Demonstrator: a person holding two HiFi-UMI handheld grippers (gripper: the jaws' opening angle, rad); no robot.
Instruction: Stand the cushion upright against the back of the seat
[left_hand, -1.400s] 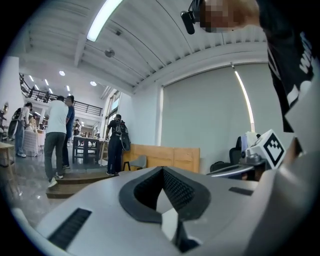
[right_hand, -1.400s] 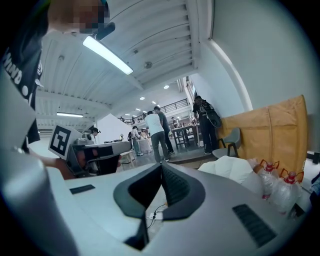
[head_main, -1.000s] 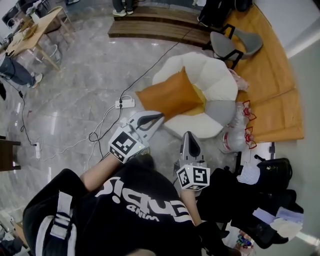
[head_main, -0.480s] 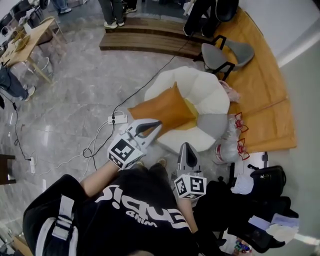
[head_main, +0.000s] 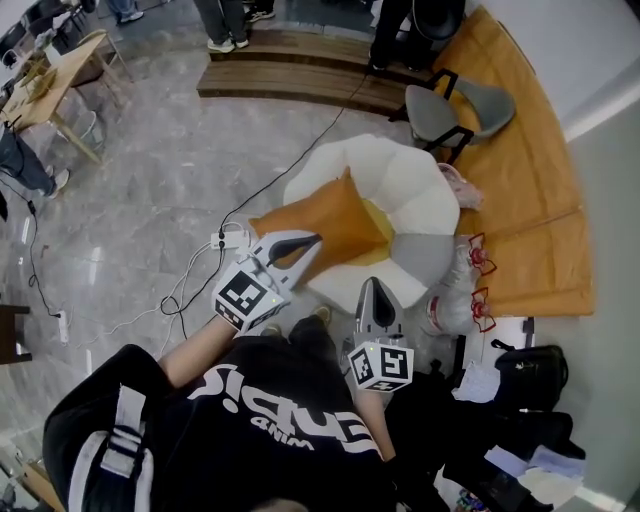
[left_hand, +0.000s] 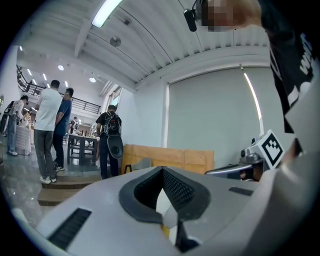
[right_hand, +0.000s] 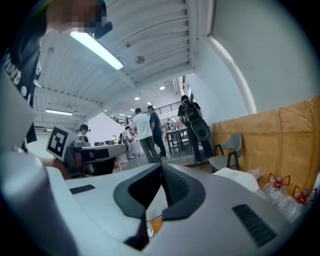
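An orange cushion (head_main: 325, 212) lies tilted on the cream, petal-shaped seat (head_main: 400, 175), its near edge hanging toward me over the seat's front. My left gripper (head_main: 312, 240) is shut and empty. Its tip shows over the cushion's near edge, and I cannot tell whether it touches. My right gripper (head_main: 375, 284) is also shut and empty, pointing at the seat's front rim just right of the cushion. In the left gripper view the jaws (left_hand: 163, 169) meet with nothing between them. The same holds in the right gripper view (right_hand: 161, 165).
A grey cushion (head_main: 424, 256) lies at the seat's right front. A power strip (head_main: 226, 240) with cables is on the floor to the left. Bottles with red caps (head_main: 472, 300), a grey chair (head_main: 462, 105), a wooden platform (head_main: 520, 190) and bags (head_main: 525, 365) stand around. People stand at the back (left_hand: 49, 131).
Both grippers have moved forward toward the seat together with the person. The left tip now overlaps the cushion's near edge. Both stay shut.
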